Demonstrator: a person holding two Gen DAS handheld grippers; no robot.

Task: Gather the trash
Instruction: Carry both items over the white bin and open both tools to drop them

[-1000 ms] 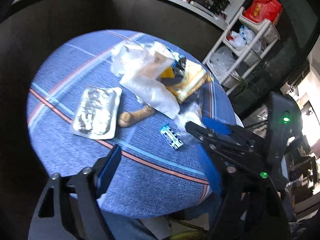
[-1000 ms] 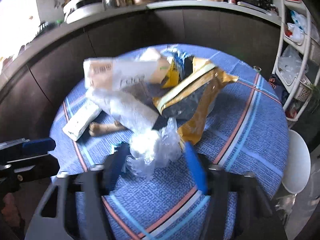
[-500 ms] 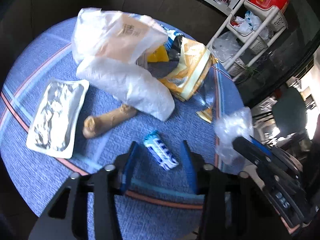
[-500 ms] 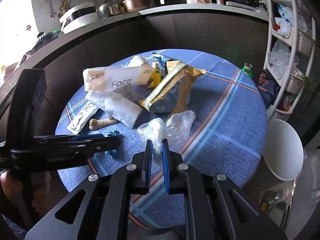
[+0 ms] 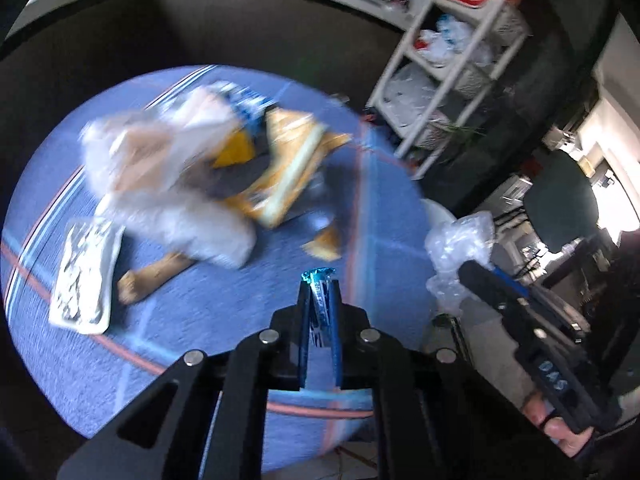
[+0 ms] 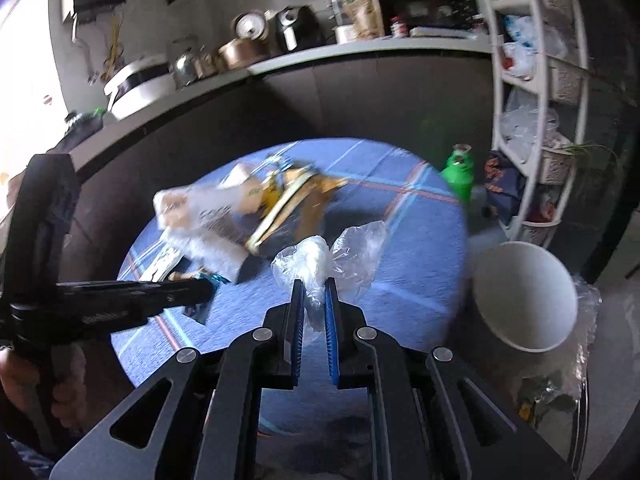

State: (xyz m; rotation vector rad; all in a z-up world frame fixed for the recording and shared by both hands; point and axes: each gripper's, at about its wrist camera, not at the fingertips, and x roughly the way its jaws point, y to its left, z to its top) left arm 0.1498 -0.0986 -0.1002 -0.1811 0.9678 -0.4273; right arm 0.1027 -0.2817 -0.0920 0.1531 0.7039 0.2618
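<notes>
- The left hand-held gripper [image 5: 320, 296] is clamped on a small blue wrapper [image 5: 319, 280], lifted above the table [image 5: 224, 320].
- The right hand-held gripper [image 6: 314, 292] pinches crumpled clear plastic [image 6: 320, 258], near the white bin [image 6: 524, 292].

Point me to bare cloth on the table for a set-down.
Free: the right side of the table, between the gold snack bag and the edge nearest the white bin; also the near edge in front of the foil tray. Crowded: centre and far left, where wrappers pile up.
</notes>
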